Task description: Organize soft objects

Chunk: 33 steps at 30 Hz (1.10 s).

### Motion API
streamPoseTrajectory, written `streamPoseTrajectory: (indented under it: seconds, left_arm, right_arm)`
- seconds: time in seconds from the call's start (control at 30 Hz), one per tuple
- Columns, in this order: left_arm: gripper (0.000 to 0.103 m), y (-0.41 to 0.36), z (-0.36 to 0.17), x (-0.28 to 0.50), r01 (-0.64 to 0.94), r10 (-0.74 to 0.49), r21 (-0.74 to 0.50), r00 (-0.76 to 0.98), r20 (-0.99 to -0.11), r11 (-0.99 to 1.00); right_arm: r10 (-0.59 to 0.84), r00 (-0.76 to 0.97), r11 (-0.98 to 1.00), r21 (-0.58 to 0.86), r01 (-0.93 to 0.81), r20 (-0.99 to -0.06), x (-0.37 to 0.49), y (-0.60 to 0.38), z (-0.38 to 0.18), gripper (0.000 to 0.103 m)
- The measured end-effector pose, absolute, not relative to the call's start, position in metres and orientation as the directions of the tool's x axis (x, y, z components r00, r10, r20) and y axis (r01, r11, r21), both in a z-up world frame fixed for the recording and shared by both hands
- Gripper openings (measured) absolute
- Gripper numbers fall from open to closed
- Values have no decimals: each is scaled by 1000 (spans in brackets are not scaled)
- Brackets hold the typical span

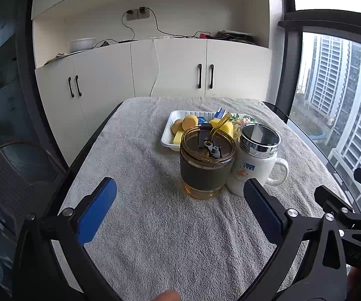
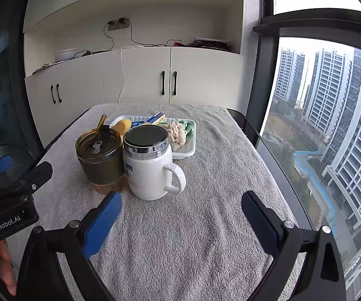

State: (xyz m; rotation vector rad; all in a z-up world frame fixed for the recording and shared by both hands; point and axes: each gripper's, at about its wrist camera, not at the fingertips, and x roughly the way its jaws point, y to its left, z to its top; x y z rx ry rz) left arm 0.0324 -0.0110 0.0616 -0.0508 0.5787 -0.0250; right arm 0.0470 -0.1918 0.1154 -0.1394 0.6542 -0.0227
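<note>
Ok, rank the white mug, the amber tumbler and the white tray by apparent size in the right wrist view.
1. white mug, nearest the camera, so only apparently largest
2. amber tumbler, close behind
3. white tray, mostly hidden, so unsure

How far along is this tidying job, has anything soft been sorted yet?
Hard to say what is done: the yellow sponge pieces and the cream knitted bundle already lie in the white plastic tray. Nothing is in hand: the left gripper and right gripper are both open and empty above the grey towel. The amber glass tumbler and white lidded mug stand untouched before the tray.
</note>
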Motion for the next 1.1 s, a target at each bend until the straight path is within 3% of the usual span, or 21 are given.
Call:
streamPoseTrajectory:
  seconds: [1.1]
  left_arm:
    - [103,-14,60,42,25,-56,-63,827,-560,998]
  right_arm:
    - [-63,785,990,-138,-28,-617,52,-188,112,99]
